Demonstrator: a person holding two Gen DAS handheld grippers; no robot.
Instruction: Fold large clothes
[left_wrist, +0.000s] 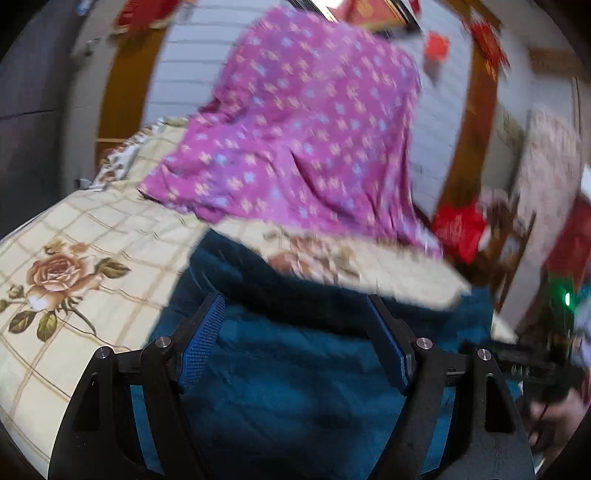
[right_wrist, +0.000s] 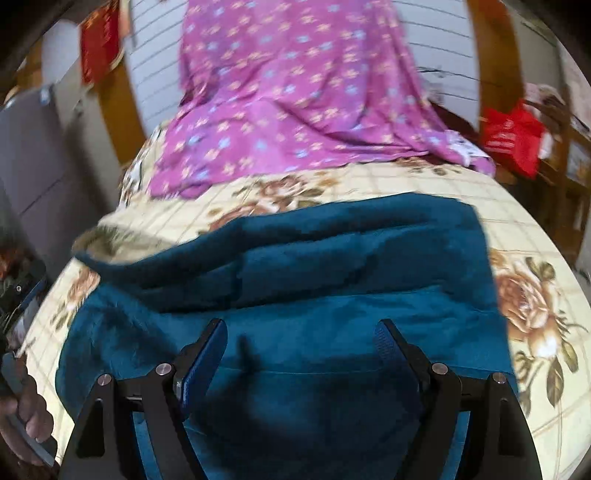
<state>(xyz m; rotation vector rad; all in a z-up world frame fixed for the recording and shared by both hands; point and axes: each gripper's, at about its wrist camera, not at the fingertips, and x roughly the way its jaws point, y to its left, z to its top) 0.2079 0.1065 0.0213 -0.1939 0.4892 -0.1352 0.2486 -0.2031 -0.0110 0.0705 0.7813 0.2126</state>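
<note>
A large teal-blue garment (right_wrist: 332, 266) lies folded over itself on the cream rose-print bed sheet (right_wrist: 524, 221). It fills the lower middle of both views (left_wrist: 280, 369). My right gripper (right_wrist: 301, 325) hovers over the near part of the garment, jaws wide apart, nothing between the blue pads (right_wrist: 205, 354). My left gripper (left_wrist: 295, 302) is likewise open above the garment, its pads (left_wrist: 203, 339) clear of the cloth. In the left wrist view a flap of the sheet (left_wrist: 369, 269) covers the garment's far edge. Both views are blurred.
A purple flowered cloth (left_wrist: 314, 129) (right_wrist: 295, 92) hangs down at the back of the bed and spills onto it. A red bag (right_wrist: 513, 136) (left_wrist: 458, 225) sits at the right by wooden furniture. A hand holds the other gripper's handle at the frame edges (right_wrist: 33, 417).
</note>
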